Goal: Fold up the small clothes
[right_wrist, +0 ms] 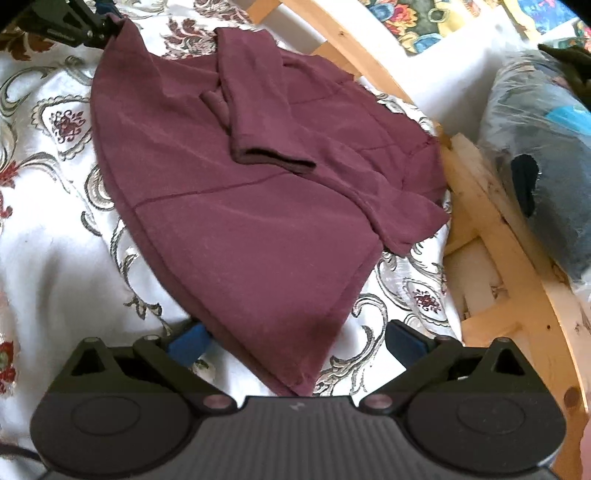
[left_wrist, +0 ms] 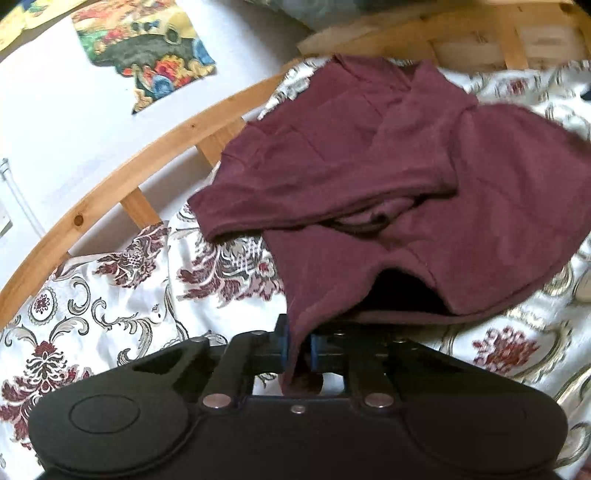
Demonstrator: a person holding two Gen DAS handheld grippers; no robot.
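Observation:
A small maroon garment [left_wrist: 388, 177] lies spread on a white floral bedspread [left_wrist: 110, 295], with one sleeve folded across its body. My left gripper [left_wrist: 298, 349] is shut on a corner of the garment's hem and lifts it a little. In the right wrist view the garment [right_wrist: 240, 221] fills the middle, its sleeve [right_wrist: 258, 122] lying across it. The left gripper [right_wrist: 107, 24] shows at the top left, pinching the far corner. My right gripper [right_wrist: 295, 343] is open, its blue pads either side of the near hem corner, which lies between them.
A wooden bed frame [left_wrist: 122, 181] curves along the bedspread's far edge and also shows in the right wrist view [right_wrist: 509, 240]. A colourful floral cloth [left_wrist: 147, 51] hangs on the white wall. A plastic-wrapped bundle [right_wrist: 543, 158] lies beyond the frame at the right.

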